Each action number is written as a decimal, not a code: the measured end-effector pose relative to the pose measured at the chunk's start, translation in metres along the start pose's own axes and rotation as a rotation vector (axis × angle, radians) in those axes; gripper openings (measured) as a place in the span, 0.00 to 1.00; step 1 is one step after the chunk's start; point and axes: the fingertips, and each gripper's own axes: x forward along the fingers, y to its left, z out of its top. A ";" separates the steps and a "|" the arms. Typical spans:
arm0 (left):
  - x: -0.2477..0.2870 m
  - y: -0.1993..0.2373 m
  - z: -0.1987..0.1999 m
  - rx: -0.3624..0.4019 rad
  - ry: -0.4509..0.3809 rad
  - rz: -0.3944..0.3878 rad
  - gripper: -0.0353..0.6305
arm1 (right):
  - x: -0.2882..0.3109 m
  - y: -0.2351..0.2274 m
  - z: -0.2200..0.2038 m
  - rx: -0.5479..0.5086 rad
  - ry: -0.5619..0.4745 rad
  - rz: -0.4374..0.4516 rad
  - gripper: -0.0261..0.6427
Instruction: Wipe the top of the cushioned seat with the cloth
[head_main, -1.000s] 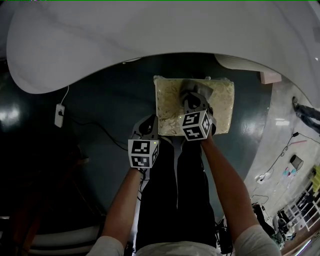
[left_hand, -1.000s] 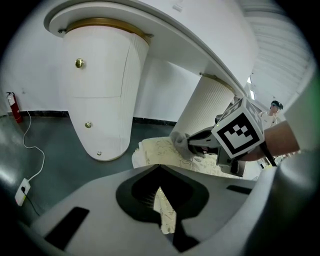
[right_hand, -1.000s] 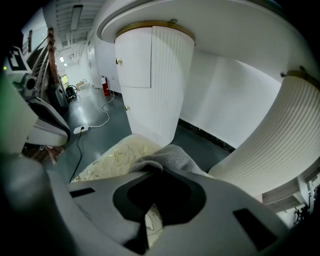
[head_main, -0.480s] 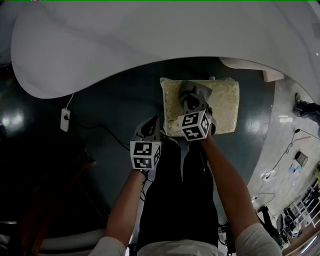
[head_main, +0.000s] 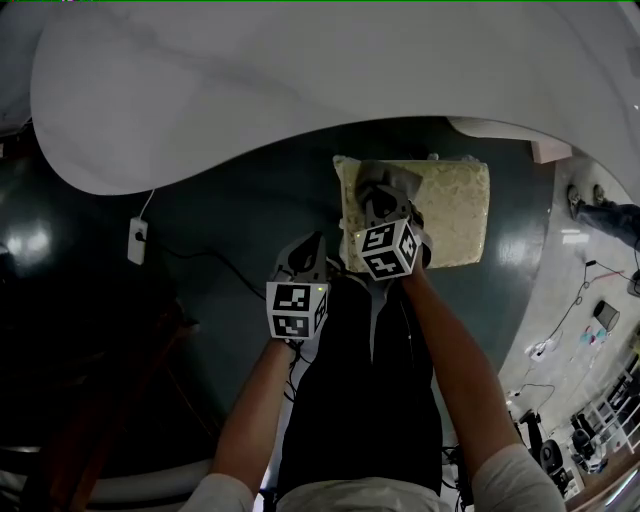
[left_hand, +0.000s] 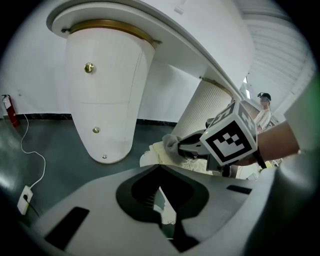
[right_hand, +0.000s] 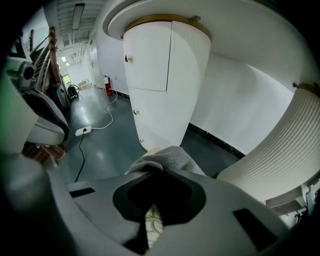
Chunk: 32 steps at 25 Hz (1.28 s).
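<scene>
The cushioned seat (head_main: 455, 205) sits just right of centre in the head view, its cream patterned top facing up under the edge of the curved white counter (head_main: 300, 90). The grey cloth (head_main: 385, 182) lies on the left part of that top, bunched at the tip of the right tool (head_main: 388, 205). In the right gripper view the jaws are clenched on a fold of the cloth (right_hand: 167, 157), with the patterned seat fabric showing in the slit below them. The grip looks chosen so the loose bulk of the cloth stays under and ahead of the tip, letting the cloth rather than the plastic rub the upholstery. The left tool (head_main: 312, 248) hangs at lower left of the seat, apart from it. Its own view shows its jaws closed together on nothing, most likely parked out of the wiping path. Most of the seat's right side is bare of the cloth, so wiping there seems yet to come.
</scene>
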 end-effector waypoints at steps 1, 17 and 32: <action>-0.002 0.002 -0.001 -0.003 0.000 0.001 0.07 | 0.001 0.004 0.002 -0.007 0.000 0.006 0.06; -0.028 0.026 -0.009 -0.057 -0.023 0.025 0.07 | 0.015 0.031 0.026 -0.022 -0.008 0.024 0.06; -0.022 0.017 -0.034 -0.129 -0.012 0.075 0.07 | -0.004 0.056 0.001 -0.017 -0.018 0.108 0.06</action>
